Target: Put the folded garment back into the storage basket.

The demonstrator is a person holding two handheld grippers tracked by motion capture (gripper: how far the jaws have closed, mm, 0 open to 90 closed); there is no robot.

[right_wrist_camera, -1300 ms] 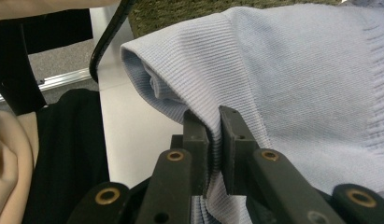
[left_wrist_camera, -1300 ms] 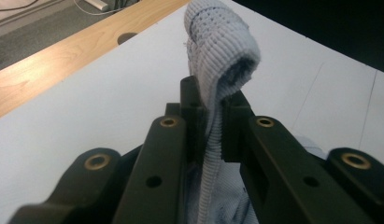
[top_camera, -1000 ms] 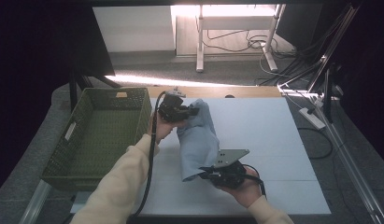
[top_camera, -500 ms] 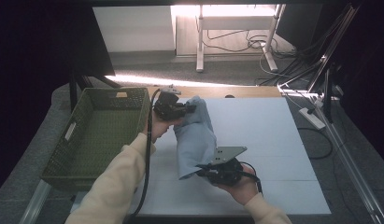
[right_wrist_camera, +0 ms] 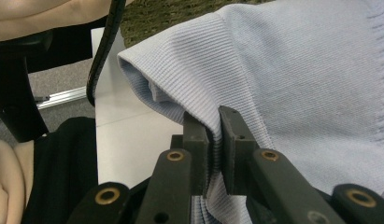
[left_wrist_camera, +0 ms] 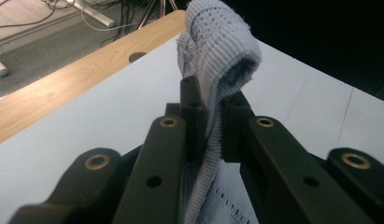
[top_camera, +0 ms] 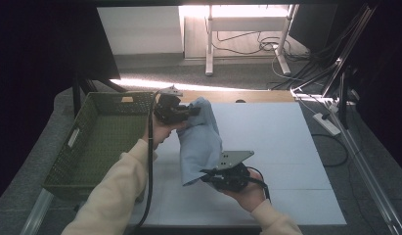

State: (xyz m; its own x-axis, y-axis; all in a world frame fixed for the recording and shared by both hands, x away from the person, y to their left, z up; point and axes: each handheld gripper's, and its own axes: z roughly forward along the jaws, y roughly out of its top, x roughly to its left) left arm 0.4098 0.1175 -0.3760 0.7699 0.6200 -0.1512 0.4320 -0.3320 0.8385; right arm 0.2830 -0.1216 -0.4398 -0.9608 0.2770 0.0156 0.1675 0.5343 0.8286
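Basically, both grippers clamp the blue cloth (top_camera: pixel 201 142), lifted over the white mat (top_camera: pixel 281 142): left gripper (top_camera: pixel 189 111) on the far end, right gripper (top_camera: pixel 208 176) on the near end. Keep both pinches tight and level, swing it left toward the green basket (top_camera: pixel 81 152). Wooden table edge (top_camera: pixel 247 96), cables on grey floor behind.

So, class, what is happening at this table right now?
A person holds a light blue knitted cloth stretched between two grippers. The left gripper pinches its far end, the right gripper its near end, both with jaws shut on the fabric. The cloth hangs above the white table, beside a green basket.
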